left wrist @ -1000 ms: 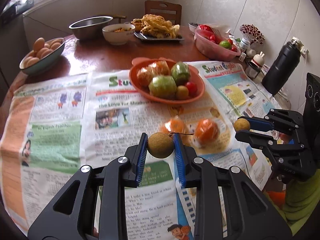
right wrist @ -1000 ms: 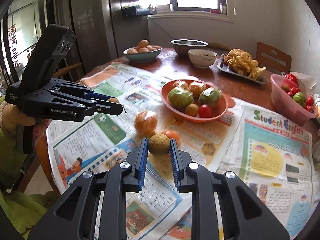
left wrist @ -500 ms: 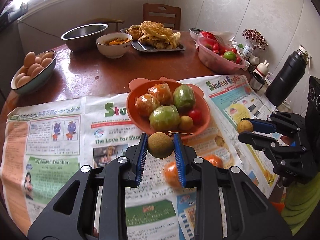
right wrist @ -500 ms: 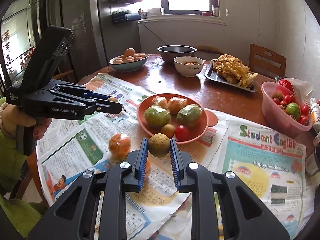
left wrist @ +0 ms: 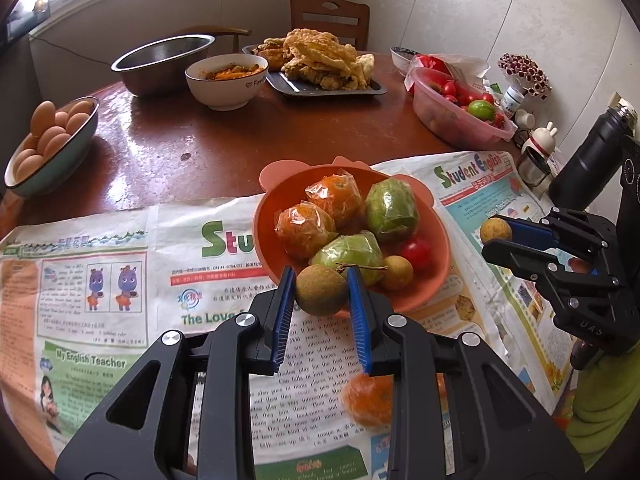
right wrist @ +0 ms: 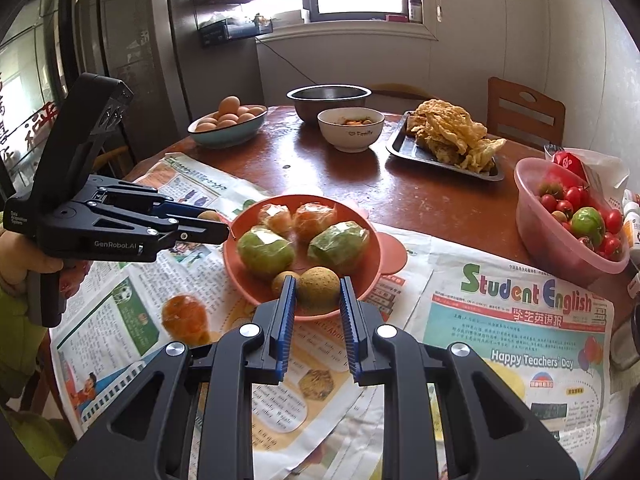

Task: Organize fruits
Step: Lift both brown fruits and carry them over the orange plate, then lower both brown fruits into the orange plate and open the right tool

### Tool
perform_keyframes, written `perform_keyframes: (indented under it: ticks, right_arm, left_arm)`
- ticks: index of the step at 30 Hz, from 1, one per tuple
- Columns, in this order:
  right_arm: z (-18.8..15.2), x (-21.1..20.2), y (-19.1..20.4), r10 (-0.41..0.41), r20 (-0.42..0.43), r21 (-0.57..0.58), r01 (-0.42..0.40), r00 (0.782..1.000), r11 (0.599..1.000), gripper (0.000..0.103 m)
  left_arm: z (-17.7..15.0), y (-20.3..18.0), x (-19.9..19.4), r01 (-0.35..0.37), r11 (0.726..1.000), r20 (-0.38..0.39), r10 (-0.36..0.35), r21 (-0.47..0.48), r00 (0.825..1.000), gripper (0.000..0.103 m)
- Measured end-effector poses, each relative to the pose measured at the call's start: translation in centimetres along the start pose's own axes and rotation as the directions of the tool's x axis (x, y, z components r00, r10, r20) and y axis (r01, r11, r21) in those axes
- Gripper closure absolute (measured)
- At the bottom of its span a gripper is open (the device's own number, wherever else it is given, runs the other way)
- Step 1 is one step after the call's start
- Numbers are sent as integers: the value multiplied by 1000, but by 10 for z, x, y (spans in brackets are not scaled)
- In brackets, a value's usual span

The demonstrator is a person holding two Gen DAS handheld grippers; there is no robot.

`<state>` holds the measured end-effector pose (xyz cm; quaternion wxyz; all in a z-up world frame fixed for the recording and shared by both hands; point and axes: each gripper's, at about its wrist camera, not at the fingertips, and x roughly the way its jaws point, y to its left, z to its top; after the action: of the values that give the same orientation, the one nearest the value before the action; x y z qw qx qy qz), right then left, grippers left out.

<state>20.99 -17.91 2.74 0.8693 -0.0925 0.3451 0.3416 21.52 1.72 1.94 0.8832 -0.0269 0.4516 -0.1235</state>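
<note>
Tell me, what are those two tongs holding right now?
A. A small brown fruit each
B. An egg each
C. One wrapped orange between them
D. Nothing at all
A: the left tongs are shut on a round brown fruit, and the right tongs pinch another brown fruit, both near the orange bowl.

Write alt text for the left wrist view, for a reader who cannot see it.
The left gripper is shut on a small brown round fruit just in front of an orange bowl holding wrapped oranges, green fruits and a cherry tomato. At the right, the right gripper holds a similar fruit. Newspaper covers the near half of the wooden table.
</note>
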Motion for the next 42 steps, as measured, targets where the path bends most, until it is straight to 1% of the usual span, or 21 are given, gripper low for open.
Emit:
perform_keyframes:
  ticks: [11,23,36,38,40,42]
  right_arm:
    - [5,20,-11,-8,-21,9,8,1000,1000,82]
    - [6,42,-18,-42,-53,-3,41,998,999,82]
    - [7,52,-18,-45,-68,-6,45,997,999,81]
    - [7,53,-18,-42,-67,-4,42,997,999,80]
    - [7,52,-18,-42,-65,-4,42,997,999,70]
    - [7,50,-18,-40,-60,3,41,997,999,68]
  left_arm:
    - [10,7,19,-16,1000,-11,16,-6,1000,84]
    - [12,13,23,-11,1000,-11,11,-20,1000,84]
    - [11,16,23,-6,1000,-11,6,-26,1000,84]
    - [11,15,23,-5,1000,-10,5,-25,1000,84]
    - [11,16,23,-4,1000,-9,4,-28,1000,84]
    - [12,15,23,-3,1000,-9,2,-29,1000,84]
